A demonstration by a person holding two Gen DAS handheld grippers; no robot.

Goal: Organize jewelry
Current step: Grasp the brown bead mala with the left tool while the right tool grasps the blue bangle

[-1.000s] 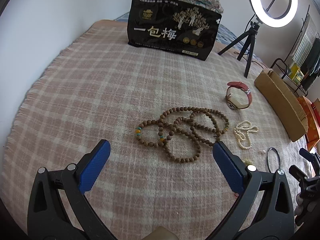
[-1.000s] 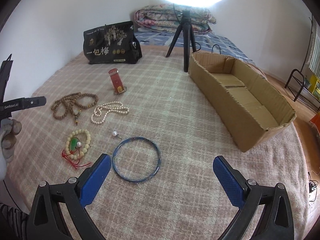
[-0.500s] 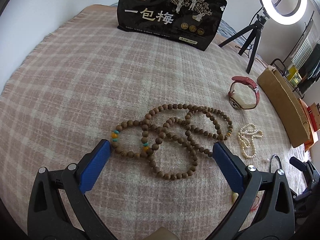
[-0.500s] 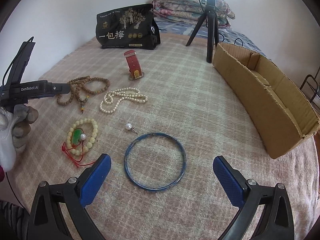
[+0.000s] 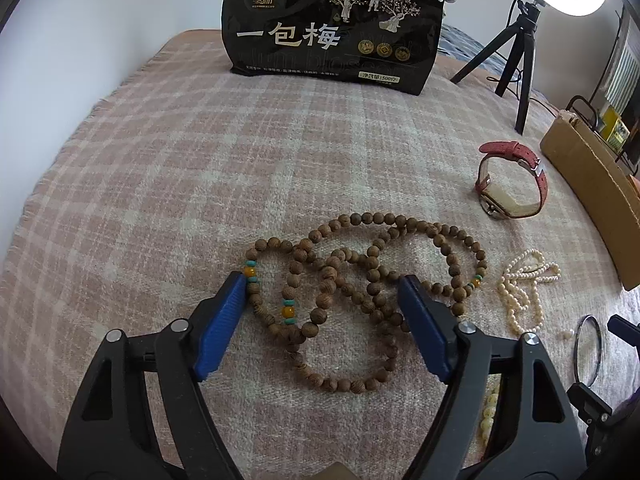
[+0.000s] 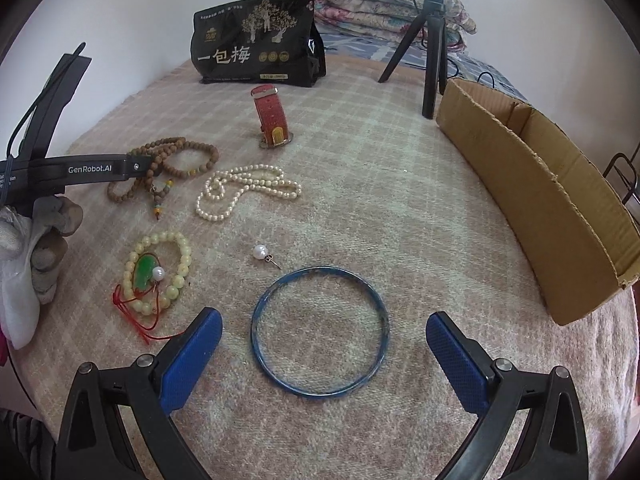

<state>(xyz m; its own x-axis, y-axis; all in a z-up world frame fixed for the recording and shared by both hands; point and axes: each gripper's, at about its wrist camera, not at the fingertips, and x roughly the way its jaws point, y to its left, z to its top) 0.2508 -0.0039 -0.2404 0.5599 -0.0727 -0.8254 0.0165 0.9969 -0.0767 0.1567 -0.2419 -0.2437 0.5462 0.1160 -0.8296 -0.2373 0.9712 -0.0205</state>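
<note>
Wooden beads (image 5: 360,292) now between narrowed, closing left tongs (image 5: 324,284).

Pink plaid blanket (image 6: 360,152), blue bangle (image 6: 320,330)

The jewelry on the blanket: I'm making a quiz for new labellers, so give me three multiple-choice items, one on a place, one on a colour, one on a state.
1. Where is the bangle?
A. in the cardboard box
B. flat on the blanket, between the right gripper's fingers
C. on the black bag

2. What colour is the watch strap?
A. red
B. green
C. white

3. How is the left gripper?
A. shut on the pearl necklace
B. out of view
C. open around the wooden beads

Answers:
1 B, the bangle lies on the blanket, untouched by the right gripper.
2 A, the strap is red.
3 C, its jaws, just closing, straddle the wooden beads without squeezing them.
</note>
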